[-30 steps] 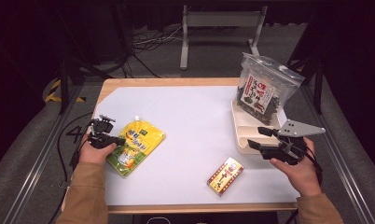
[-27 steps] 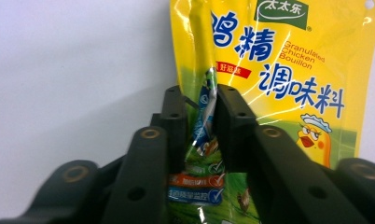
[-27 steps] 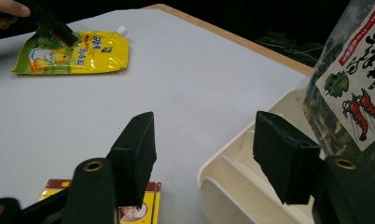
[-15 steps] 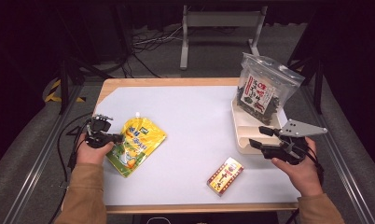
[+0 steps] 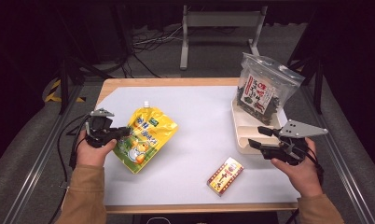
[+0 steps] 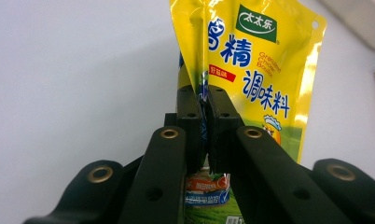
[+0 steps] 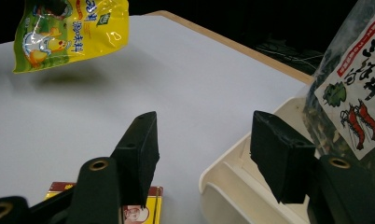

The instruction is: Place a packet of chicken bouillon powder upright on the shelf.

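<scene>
We hold the yellow pouch (image 5: 144, 138) by its edge in our left gripper (image 5: 122, 132), pinched tight, up off the white table (image 5: 199, 121). Our right gripper (image 5: 258, 137) waits with its jaws apart and nothing in them, beside the cream tray (image 5: 244, 137).

The yellow pouch (image 6: 255, 79) carries a green badge near its top with the brand 太太乐, and below that badge large blue characters 鸡精调味料, though the first is partly folded away, with small print beside them that seems to read "Granulated Chicken Bouillon". The white label on the clear bag (image 5: 262, 91) and the print on the small box (image 5: 225, 175) are too blurred to read.
</scene>
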Demonstrator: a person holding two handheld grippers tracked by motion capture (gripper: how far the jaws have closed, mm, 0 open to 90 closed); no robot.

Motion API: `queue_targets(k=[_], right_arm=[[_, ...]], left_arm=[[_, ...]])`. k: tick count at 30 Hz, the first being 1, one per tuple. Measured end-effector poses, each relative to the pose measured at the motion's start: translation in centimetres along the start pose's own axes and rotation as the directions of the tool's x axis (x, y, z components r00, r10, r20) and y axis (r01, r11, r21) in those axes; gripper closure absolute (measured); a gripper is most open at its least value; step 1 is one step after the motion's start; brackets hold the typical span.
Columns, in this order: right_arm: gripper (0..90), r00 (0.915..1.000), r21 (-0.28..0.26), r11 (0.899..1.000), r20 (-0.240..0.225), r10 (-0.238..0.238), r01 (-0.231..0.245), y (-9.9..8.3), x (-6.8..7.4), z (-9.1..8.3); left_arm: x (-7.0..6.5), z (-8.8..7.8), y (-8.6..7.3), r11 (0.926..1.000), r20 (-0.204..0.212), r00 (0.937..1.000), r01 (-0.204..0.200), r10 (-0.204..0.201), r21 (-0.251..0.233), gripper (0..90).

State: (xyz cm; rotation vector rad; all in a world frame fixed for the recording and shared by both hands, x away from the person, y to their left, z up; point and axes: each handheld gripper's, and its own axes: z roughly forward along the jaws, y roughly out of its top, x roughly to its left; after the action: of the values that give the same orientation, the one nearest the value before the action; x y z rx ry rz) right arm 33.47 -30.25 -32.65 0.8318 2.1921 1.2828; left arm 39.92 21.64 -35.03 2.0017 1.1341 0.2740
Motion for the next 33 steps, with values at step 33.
queue_targets(k=[33], right_arm=[[42.0,0.9961,0.023,0.999,-0.086,-0.021,0.023,1.0,2.6,1.4]], left_arm=[[-9.3,0.6,1.0,0.9447,0.102,0.9651,-0.210,0.241,-0.252,85.7]])
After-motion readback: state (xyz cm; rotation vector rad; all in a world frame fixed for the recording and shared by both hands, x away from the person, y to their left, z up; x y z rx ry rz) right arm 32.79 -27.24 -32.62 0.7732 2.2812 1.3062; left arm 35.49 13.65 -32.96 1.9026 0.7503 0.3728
